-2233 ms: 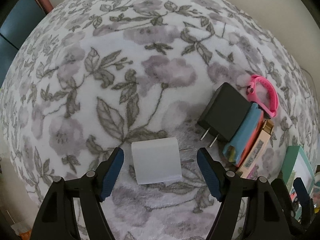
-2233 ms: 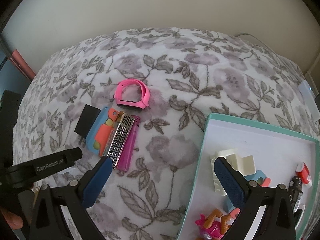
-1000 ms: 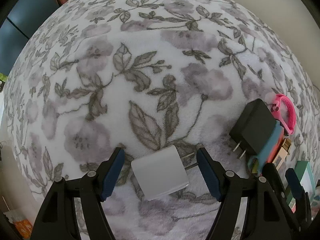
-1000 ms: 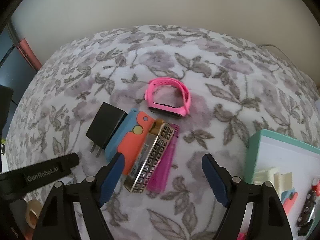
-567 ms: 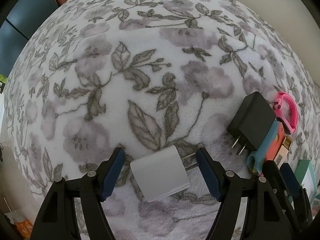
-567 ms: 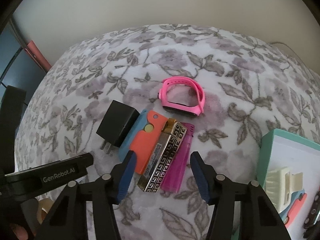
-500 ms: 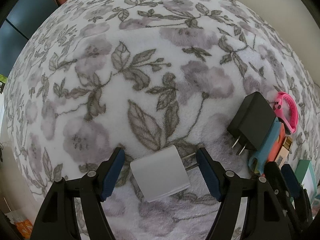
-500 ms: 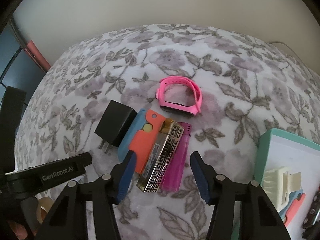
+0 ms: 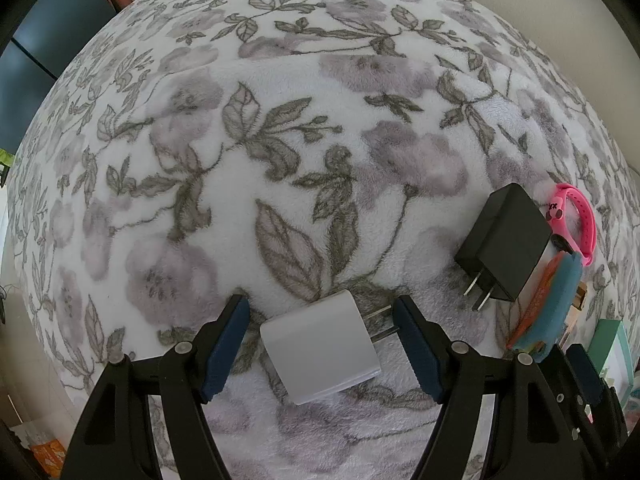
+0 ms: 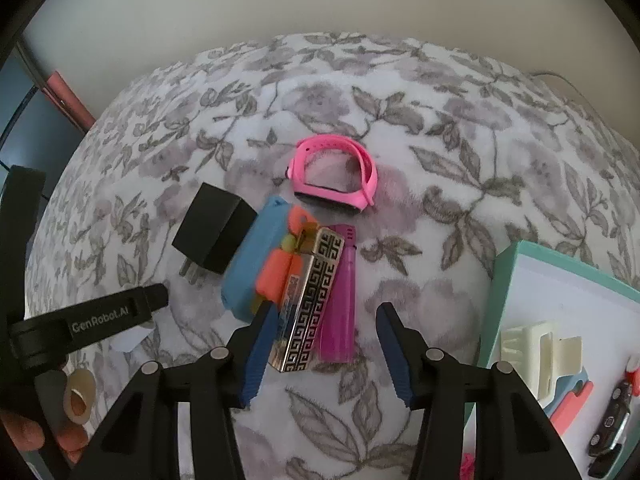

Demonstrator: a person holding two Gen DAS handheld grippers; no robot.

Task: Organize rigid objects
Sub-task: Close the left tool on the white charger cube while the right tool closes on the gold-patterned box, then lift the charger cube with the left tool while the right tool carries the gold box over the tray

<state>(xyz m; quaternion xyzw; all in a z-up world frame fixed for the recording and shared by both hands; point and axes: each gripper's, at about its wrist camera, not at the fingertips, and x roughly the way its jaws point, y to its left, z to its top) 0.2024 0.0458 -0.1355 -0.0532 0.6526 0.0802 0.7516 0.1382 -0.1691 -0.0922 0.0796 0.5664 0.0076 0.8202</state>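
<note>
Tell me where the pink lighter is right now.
In the right wrist view the pink lighter lies on the floral blanket, between the open right gripper's fingers, alongside the gold patterned lighter and left of the teal tray.

We list one fleece blanket [image 9: 280,128], white ground printed with grey-mauve flowers and grey leaves, covering the whole work surface. Behind it we record a plain cream wall [image 10: 320,4]. At the far left edge we note a dark blue panel [image 9: 36,36] with a reddish-brown strip [image 10: 68,98] beside it. One thin cable [image 10: 560,78] lies at the blanket's far right edge.
</note>
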